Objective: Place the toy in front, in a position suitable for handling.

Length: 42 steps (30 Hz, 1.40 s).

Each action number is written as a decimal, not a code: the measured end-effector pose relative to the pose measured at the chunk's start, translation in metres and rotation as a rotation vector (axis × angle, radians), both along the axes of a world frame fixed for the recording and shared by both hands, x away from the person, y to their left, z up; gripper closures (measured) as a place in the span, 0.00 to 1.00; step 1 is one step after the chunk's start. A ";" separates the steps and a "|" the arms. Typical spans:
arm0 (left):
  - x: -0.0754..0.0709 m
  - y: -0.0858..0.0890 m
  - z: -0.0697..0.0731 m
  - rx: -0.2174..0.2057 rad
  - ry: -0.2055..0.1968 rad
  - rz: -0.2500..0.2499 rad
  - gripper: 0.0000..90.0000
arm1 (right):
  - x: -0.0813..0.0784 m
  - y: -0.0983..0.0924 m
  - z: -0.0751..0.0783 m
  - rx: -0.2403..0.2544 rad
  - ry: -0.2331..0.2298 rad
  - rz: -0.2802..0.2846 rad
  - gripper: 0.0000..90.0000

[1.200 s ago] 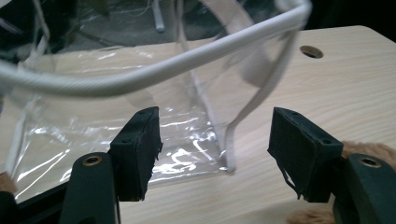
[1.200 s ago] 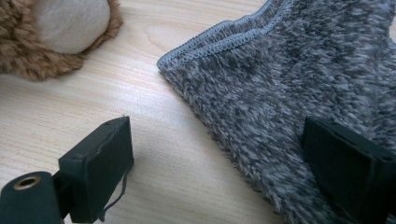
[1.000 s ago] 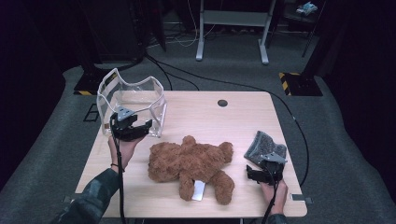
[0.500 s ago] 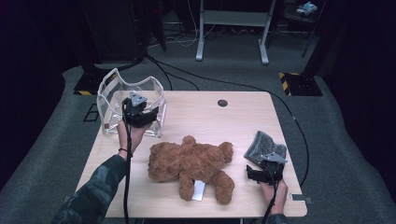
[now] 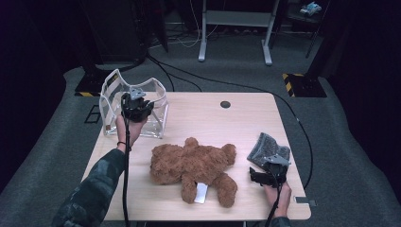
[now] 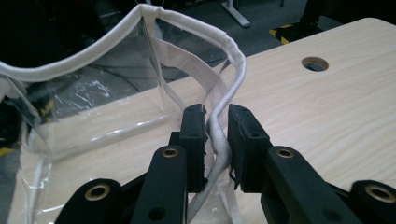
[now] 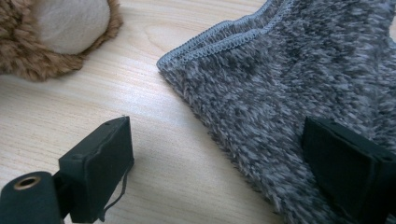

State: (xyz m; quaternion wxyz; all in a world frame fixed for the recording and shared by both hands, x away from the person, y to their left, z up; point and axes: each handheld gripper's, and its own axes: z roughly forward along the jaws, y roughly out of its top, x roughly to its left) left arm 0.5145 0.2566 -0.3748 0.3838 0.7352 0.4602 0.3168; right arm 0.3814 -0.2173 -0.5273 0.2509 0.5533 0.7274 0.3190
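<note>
Since the clear plastic bag [image 5: 135, 109] at the desk's [image 5: 208, 118] far left corner is light and floppy, it could be tipped or dragged by the left gripper [image 5: 136, 108], as judged from the high view, where a brown plush bear [image 5: 194, 165] lies near the front edge. Along the left gripper view, the jaws have just been closing and are clamped on the bag's white fabric rim [image 6: 219, 135], a thin, slippery hold that could be lost. From the right gripper view, the right gripper [image 7: 224, 172] is seen spread wide over a fuzzy grey cloth [image 7: 299, 93], nothing being held.
</note>
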 end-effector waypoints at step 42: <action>0.056 0.011 -0.001 0.035 -0.025 0.129 0.86 | 0.001 0.000 0.000 -0.008 -0.004 0.007 0.10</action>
